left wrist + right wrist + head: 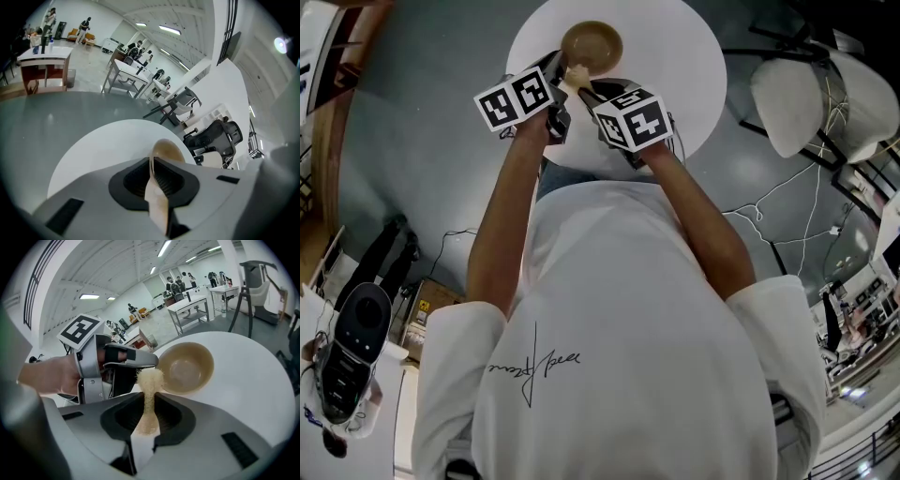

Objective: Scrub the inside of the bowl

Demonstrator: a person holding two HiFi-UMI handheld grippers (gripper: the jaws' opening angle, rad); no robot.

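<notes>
**Fig. Two-handed hold at the start of scrubbing.** The bowl (592, 45), tan and smooth-walled, sits over the far part of the round white surface (675, 56). Its mouth is tipped toward the right gripper (149, 414). Whether its base rests on the surface or hangs just above it cannot be told.

The left gripper (154, 177) is clenched on the bowl's near-left rim, and in the left gripper view the wall runs edge-on between the jaws. The right gripper is clamped on the lower part of a pale, fibrous scrub pad (150, 379). The pad's free head stands up just at the near rim and has not yet entered the hollow.

*Handling, as judged.*
- **Bowl weight and stiffness:** it looks light and stiff, since a pinch on one edge seems enough to carry it.
- **Bowl grip:** the wall is thin and probably slick, so a single rim hold may let the bowl swing or slip once the pad pushes against the inside. The rim is nonetheless the sensible place to hold, because it leaves the interior open. The grip should sit deep over the wall, opposite the side being scrubbed.
- **Pad:** it looks soft and springy. Held low as it is, the head can flatten and follow the curve, whereas a hold nearer the head would stiffen it for firmer rubbing.
</notes>
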